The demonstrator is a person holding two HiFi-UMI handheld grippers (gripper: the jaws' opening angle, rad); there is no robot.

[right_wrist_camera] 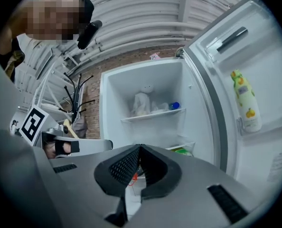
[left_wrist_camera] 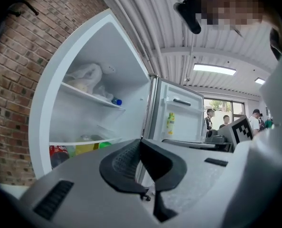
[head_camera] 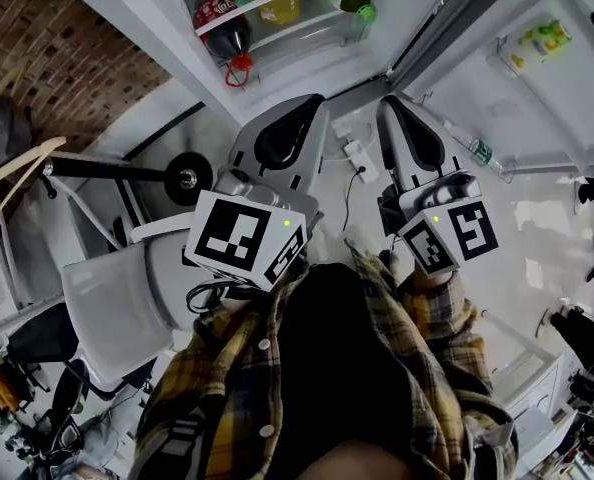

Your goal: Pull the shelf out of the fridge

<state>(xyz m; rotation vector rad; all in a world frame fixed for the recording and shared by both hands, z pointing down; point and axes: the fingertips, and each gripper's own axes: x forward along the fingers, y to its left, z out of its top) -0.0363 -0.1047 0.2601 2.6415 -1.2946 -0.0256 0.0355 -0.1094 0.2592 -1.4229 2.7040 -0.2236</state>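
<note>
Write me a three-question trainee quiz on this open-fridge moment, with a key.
1. True or false: the fridge door stands open.
2. Pick one: the left tongs hold A a bottle; B a cup; C nothing.
3. Fill in: the white bag lies on the ___ shelf.
Key: 1 true; 2 C, the jaws are closed on nothing; 3 upper.
</note>
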